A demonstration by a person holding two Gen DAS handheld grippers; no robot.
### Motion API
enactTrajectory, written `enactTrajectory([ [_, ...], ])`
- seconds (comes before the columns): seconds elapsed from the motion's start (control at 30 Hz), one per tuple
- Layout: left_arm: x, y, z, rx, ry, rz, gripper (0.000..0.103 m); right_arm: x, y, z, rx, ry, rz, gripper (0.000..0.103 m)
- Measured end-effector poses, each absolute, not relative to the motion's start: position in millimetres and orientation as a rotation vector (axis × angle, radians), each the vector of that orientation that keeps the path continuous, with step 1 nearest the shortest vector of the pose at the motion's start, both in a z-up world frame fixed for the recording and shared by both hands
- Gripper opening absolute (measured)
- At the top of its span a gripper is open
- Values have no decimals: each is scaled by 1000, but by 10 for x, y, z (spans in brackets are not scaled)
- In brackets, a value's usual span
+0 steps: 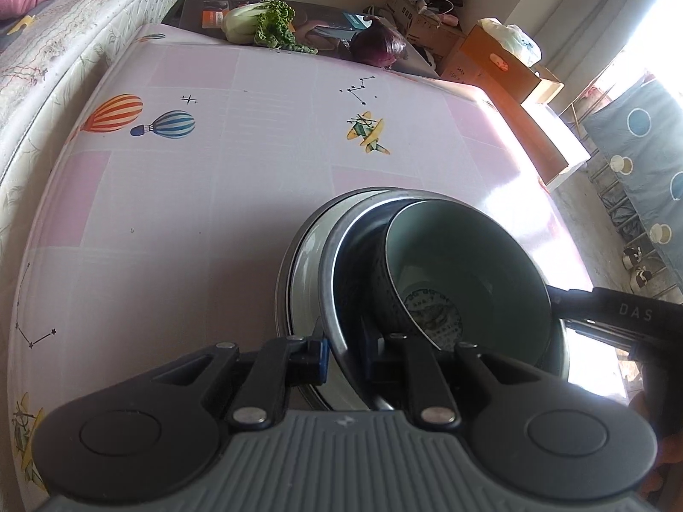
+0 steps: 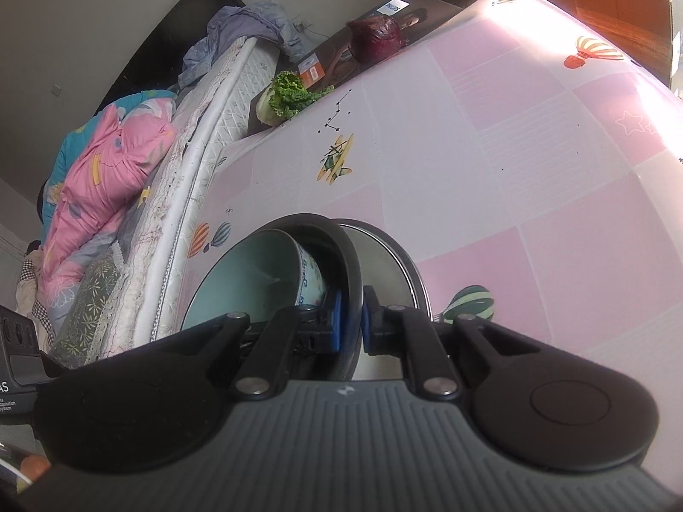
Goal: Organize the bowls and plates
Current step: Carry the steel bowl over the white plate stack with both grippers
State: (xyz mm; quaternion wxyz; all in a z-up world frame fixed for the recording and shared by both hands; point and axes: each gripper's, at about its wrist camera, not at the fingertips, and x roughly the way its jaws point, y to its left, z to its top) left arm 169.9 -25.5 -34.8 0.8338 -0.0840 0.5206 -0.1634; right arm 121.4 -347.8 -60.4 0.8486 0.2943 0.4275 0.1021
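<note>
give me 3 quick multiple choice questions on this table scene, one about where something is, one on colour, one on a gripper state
1. Where does the leafy green vegetable lie?
A. inside the bowl
B. on the dark printed box at the table's far edge
C. on the bed

2. What colour is the inside of the patterned ceramic bowl?
A. pale green
B. red
C. yellow

3. What is the right gripper doing?
A. open above the table
B. shut on the dark plate rim
C. holding the purple cabbage

Answers: 1 B, it rests on the box beside the cabbage. 2 A, the interior shows pale green in both views. 3 B, its blue pads pinch the rim.
</note>
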Motion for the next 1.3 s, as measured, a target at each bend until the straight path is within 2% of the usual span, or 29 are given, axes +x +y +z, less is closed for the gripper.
enactTrajectory([
  [0.33,1584,-234,-366,-144,1071,-370,15,1222,-3335,-742,503,912,214,14],
  [0.5,1477,-219,-270,-112,1024,-372,18,1154,-3341,-625,429,849,197,16],
  [0.6,1375,-218,-181,-76,971,-375,24,1096,-3398,-516,424,803,199,24],
  [0.67,1295,-196,-134,-71,943,-376,37,1030,-3443,-449,421,779,197,31],
  [0.73,1234,-172,-133,-79,929,-375,44,929,-3502,-406,426,750,189,45],
  [0.8,1206,-160,-176,-93,940,-376,45,817,-3561,-406,441,729,172,48],
  [1.03,1249,-64,-449,-252,1032,-409,48,505,-3780,-747,658,758,188,49],
  [1.3,1341,-31,-625,-356,1068,-402,48,561,-3704,-1081,836,805,245,49],
])
